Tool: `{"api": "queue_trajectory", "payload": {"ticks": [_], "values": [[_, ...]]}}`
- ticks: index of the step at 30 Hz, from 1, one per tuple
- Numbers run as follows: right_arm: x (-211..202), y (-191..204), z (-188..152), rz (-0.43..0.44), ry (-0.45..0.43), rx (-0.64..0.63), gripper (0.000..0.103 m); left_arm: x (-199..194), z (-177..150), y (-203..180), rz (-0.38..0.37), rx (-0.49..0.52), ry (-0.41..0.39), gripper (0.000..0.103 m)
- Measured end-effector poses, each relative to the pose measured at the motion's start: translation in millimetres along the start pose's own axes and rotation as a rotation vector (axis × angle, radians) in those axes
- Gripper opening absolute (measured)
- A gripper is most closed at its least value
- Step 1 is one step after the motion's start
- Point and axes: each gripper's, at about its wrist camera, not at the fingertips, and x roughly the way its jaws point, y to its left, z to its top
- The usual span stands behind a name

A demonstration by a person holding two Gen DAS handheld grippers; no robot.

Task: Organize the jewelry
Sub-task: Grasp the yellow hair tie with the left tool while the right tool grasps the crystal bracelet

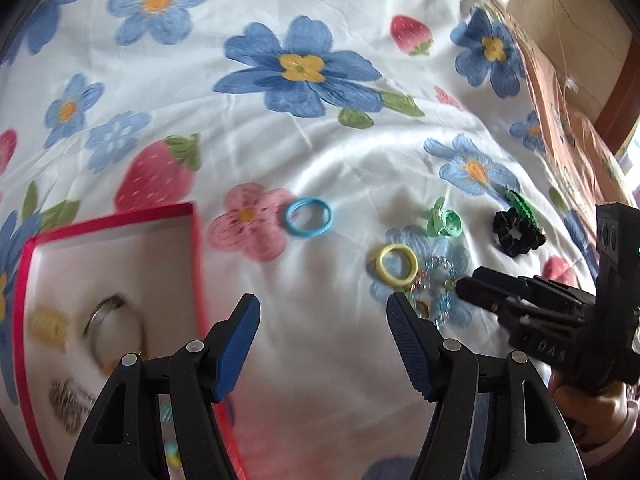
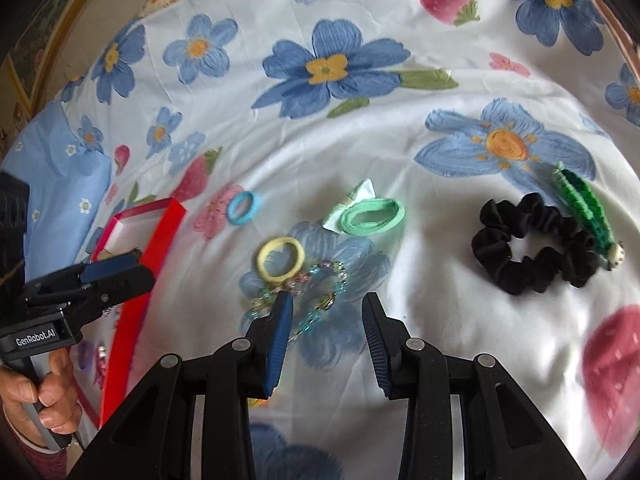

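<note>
A red-rimmed box [image 1: 196, 248] lies at the left, also in the right wrist view [image 2: 160, 236]. In it are a silver bangle [image 1: 114, 320], a yellow coil tie [image 1: 50, 326] and a dark clip [image 1: 70, 404]. On the floral sheet lie a blue tie [image 1: 309, 217] [image 2: 243, 208], a yellow tie [image 1: 397, 264] [image 2: 280, 258], a beaded bracelet [image 1: 438, 284] [image 2: 320, 300], a green bow tie [image 1: 444, 222] [image 2: 370, 210], a black scrunchie [image 1: 516, 232] [image 2: 532, 244] and a green clip [image 2: 584, 212]. My left gripper [image 1: 323, 308] is open and empty beside the box. My right gripper [image 2: 326, 304] is open over the bracelet.
The white floral bedsheet [image 1: 320, 140] covers the whole work surface. A light blue fabric [image 2: 56, 184] lies at the left in the right wrist view. A wooden wall and pink cloth [image 1: 560, 92] border the bed at the far right.
</note>
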Motion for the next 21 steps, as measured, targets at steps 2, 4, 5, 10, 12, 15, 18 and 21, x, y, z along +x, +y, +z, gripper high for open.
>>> {"api": "queue_trajectory", "payload": {"ticks": [2, 4, 5, 10, 12, 15, 18, 21], "values": [[7.8, -1.1, 1.4, -0.003, 0.014, -0.003, 0.036, 17.1, 9.5, -6.3, 0.003, 0.025, 0.014, 0.065], [15.1, -1.5, 1.4, -0.009, 0.027, -0.010, 0.033, 32.7, 16.4, -11.5, 0.002, 0.036, 0.030, 0.064], [18.1, -1.4, 1.4, -0.015, 0.032, -0.015, 0.027, 40.2, 19.2, -13.9, 0.001, 0.042, 0.038, 0.063], [18.6, -7.8, 1.1, -0.038, 0.024, -0.006, 0.007, 81.1, 30.6, -25.1, -0.006, 0.065, 0.089, 0.051], [13.8, -9.1, 0.5, -0.041, 0.015, -0.002, 0.007, 92.2, 31.5, -29.7, -0.013, 0.078, 0.106, 0.044], [1.1, -10.1, -0.9, -0.033, -0.012, 0.006, 0.007, 99.9, 31.9, -36.5, -0.002, 0.115, 0.098, 0.026], [-11.7, -8.7, -1.0, -0.017, -0.040, 0.018, 0.007, 98.7, 29.2, -40.1, -0.024, 0.135, 0.097, 0.005], [-24.8, -5.5, -2.3, 0.005, -0.064, 0.022, 0.007, 93.4, 26.8, -38.4, -0.038, 0.129, 0.095, 0.003]]}}
